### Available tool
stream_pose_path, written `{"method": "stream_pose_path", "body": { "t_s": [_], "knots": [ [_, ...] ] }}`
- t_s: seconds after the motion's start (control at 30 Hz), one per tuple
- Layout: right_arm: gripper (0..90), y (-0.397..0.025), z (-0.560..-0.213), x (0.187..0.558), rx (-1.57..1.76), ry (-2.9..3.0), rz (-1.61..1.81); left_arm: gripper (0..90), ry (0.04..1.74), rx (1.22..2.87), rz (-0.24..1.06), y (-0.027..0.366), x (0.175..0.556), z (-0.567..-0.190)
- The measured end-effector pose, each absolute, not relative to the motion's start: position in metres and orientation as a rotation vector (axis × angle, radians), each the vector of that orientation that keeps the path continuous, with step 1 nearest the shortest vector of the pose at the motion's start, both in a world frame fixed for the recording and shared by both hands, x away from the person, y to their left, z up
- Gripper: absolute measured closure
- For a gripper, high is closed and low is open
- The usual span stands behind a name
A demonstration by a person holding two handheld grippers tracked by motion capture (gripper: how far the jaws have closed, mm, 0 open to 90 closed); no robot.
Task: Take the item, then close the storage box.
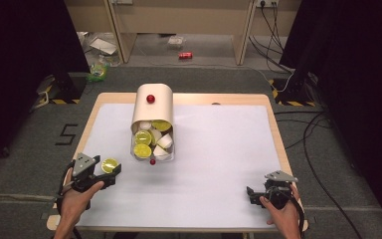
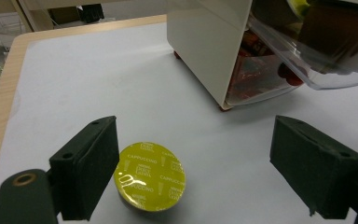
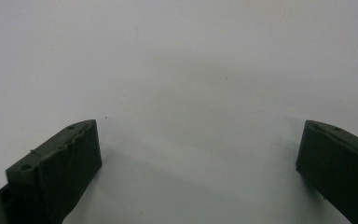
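A yellow-lidded capsule [image 2: 150,176] printed "cappuccino" rests on the white mat between the wide-apart jaws of my left gripper [image 2: 196,158], close to the left jaw. From above, the capsule [image 1: 110,165] lies at the front left, with the left gripper [image 1: 110,173] open around it. A beige dispenser [image 1: 152,105] with a red knob stands at the back centre. Its clear drawer [image 1: 153,144] is pulled out and holds several yellow and white capsules. My right gripper [image 1: 251,195] is open at the front right, with nothing between its jaws over the bare mat [image 3: 198,149].
The white mat [image 1: 219,149] covers most of a wooden table [image 1: 273,129]. In the left gripper view the dispenser [image 2: 205,51] and its drawer [image 2: 317,42] stand just beyond the capsule. Cables, a red can and clutter lie on the floor behind.
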State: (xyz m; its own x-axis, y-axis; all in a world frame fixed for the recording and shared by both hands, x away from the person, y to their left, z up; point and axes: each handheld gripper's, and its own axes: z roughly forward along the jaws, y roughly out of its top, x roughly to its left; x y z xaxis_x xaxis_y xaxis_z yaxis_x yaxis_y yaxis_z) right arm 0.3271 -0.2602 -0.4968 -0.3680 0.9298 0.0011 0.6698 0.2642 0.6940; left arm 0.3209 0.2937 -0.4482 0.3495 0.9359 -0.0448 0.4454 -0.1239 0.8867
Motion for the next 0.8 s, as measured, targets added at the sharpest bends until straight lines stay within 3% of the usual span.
{"method": "stream_pose_path", "body": {
  "t_s": [0.8],
  "knots": [
    [0.2,-0.260,-0.497,0.327,1.450,2.133,0.860,15.3,1.177,1.734,0.694,0.275,0.310,-0.439]
  ]
}}
